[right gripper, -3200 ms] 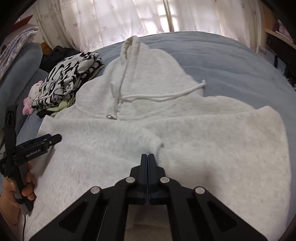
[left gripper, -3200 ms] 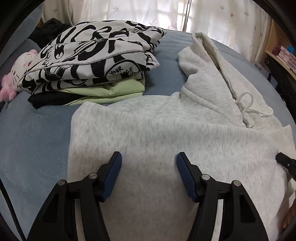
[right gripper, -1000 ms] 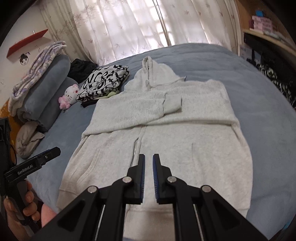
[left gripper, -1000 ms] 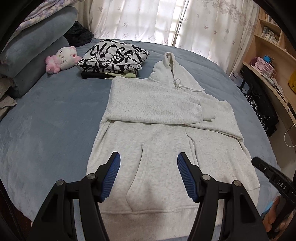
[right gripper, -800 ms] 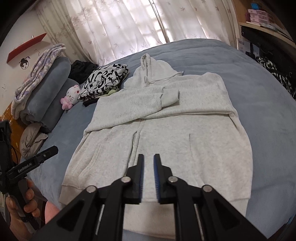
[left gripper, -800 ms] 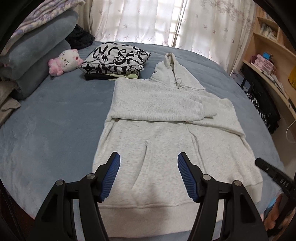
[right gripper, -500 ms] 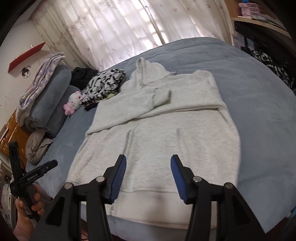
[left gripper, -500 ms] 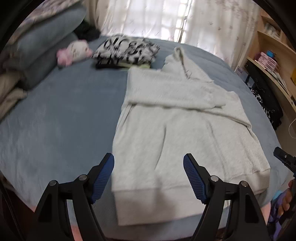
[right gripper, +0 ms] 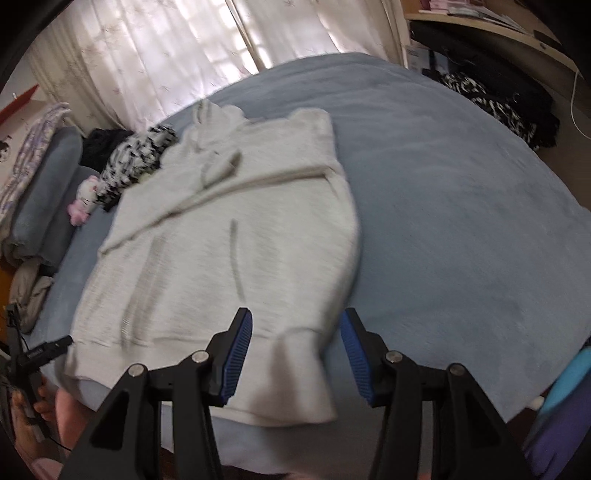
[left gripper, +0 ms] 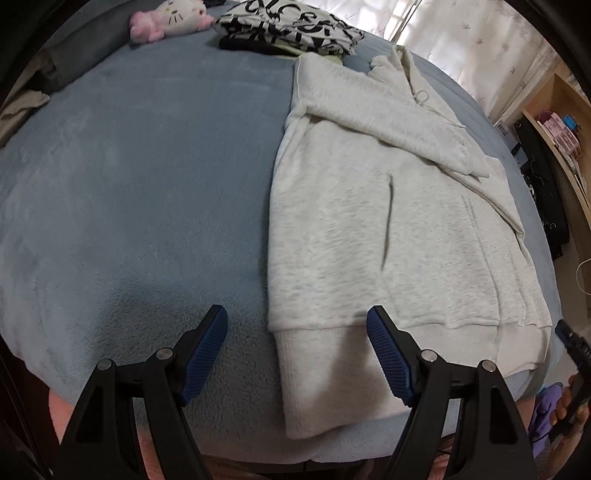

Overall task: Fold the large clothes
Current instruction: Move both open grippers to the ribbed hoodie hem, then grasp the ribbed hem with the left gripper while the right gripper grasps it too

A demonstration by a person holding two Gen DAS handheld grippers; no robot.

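A light grey hoodie (left gripper: 388, 206) lies flat, front up, on the blue bed (left gripper: 129, 177), hood toward the window and both sleeves folded across the chest. My left gripper (left gripper: 297, 354) is open and empty, its fingers astride the hem's left corner. My right gripper (right gripper: 295, 354) is open and empty, its fingers astride the hem's right corner of the hoodie (right gripper: 229, 236). The right wrist view is blurred by motion. The right gripper's tip also shows at the left view's right edge (left gripper: 572, 343).
A stack of folded clothes (left gripper: 288, 29) and a pink plush toy (left gripper: 166, 18) sit beyond the hoodie's left shoulder. Grey pillows (right gripper: 40, 195) lie at the bed's left. A wooden shelf (left gripper: 561, 122) and dark clothes (right gripper: 495, 103) stand right of the bed.
Both grippers have drawn back from the chest to the hem at the bed's near edge. The right gripper has opened from shut. The left has moved to the left hem corner.
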